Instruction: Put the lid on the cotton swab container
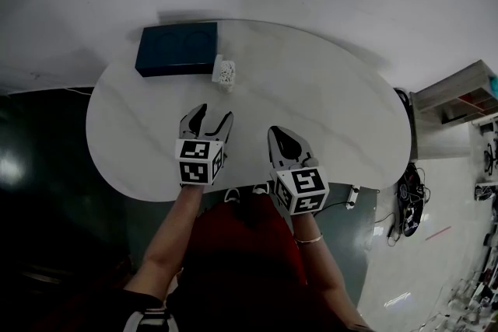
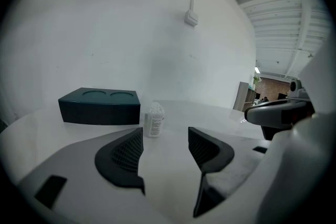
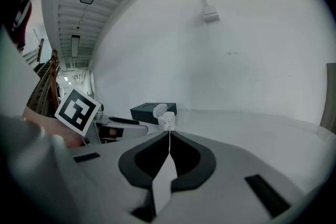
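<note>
**Swab container** [image 1: 225, 72]: upright on the far part of the counter [image 1: 327, 105], just beside the right end of the dark box [image 1: 177, 49]. It is well apart from both grippers. Its top looks bumpy in the left gripper view, so it is probably open.

**Lid:** judged not yet seated. In the right gripper view a pale rounded piece [image 3: 159, 110] sits tilted at the container's top. It may be the lid, but I cannot tell whether it is hinged, leaning or loose.

**Left gripper** [image 1: 216, 114]: fingers released and spread wide, nothing between them. It points toward the container.

**Right gripper** [image 1: 276, 133]: fingers clenched together, with nothing in them.

**Progress:** at the start. Nothing is grasped or touched. Still to do are reaching the container, taking the lid and pressing it home.

**Hard to make out:**
- The container is small in every view, and its label print is unreadable.
- The box hides whatever lies behind it.
- The grippers and forearms cover the counter's near edge in the head view.
</note>
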{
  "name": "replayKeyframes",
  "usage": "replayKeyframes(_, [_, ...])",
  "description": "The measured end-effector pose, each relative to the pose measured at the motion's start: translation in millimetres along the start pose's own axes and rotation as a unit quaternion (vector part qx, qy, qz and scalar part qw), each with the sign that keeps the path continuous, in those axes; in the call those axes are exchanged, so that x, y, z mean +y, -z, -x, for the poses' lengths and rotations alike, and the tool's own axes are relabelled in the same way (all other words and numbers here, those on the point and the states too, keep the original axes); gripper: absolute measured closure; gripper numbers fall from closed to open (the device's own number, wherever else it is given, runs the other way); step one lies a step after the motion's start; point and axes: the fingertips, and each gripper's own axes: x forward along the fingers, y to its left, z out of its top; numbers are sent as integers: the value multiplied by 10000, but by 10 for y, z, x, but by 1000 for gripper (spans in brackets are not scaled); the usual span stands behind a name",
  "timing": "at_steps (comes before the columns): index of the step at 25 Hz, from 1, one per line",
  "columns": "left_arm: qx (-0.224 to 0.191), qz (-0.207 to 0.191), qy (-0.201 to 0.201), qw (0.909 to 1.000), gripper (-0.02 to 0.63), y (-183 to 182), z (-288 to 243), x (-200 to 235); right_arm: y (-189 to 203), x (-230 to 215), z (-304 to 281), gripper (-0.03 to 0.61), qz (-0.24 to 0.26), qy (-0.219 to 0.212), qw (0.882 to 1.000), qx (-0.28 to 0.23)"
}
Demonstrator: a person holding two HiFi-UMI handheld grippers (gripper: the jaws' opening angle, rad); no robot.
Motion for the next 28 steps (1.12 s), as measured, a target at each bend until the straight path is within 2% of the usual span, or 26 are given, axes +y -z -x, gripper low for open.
replayKeyframes(6, [90, 15, -139, 9999, 357, -16, -204, 51, -106, -110, -172, 561, 120, -170, 9998, 17])
replayKeyframes(12, [161, 143, -291, 9993, 354, -29, -407, 125, -281, -216, -427, 561, 427, -549, 9976, 73])
replayKeyframes(21, [319, 273, -397, 9983, 350, -3, -634, 201, -644, -244, -846, 561, 990, -1261, 9869, 155])
replayKeyframes(28, [346, 347, -471, 9977, 350, 23, -762, 211, -868, -310, -1071, 561, 1223, -1522, 9805, 237])
